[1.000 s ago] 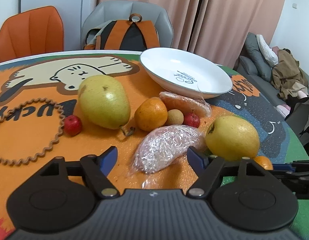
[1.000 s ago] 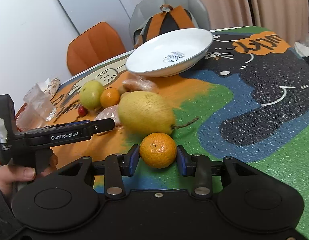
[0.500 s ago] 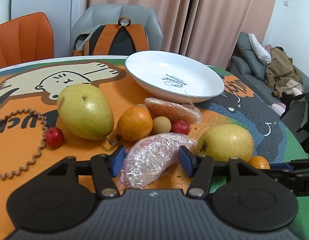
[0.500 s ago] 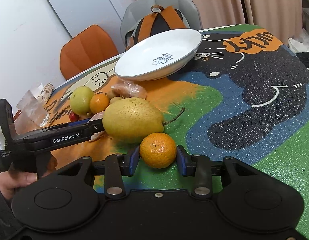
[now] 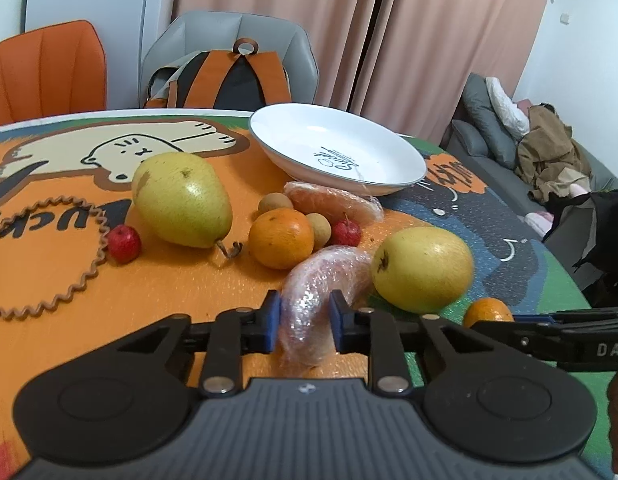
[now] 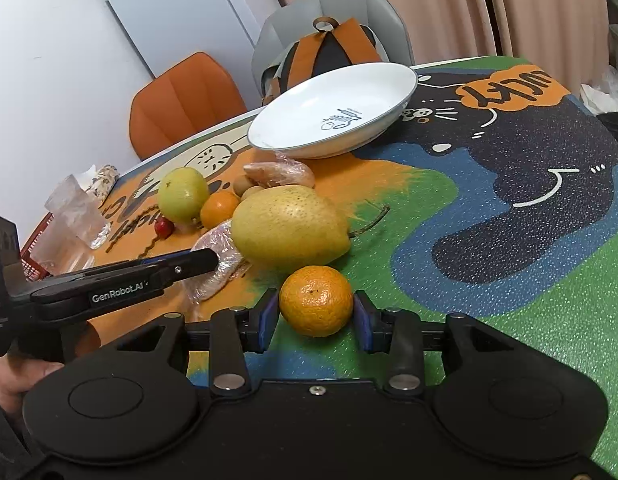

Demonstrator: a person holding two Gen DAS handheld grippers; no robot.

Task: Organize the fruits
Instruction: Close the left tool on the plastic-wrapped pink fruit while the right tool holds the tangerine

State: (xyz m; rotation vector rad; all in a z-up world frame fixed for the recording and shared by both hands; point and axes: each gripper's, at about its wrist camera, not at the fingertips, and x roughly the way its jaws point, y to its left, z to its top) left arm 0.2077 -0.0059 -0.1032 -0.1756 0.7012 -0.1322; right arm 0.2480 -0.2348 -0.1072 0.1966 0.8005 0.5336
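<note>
Left tool (image 5: 304, 322) clenched on plastic-wrapped fruit (image 5: 317, 296), which rests on bench (image 5: 149, 280) beside yellow pear (image 5: 423, 268). Right tool (image 6: 315, 320) grips small orange (image 6: 316, 301), near white plate (image 6: 333, 110).

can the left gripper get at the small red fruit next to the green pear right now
Probably not right away. The left gripper is shut on the wrapped fruit. The small red fruit lies in the open left of the green pear, with nothing blocking the path.
</note>
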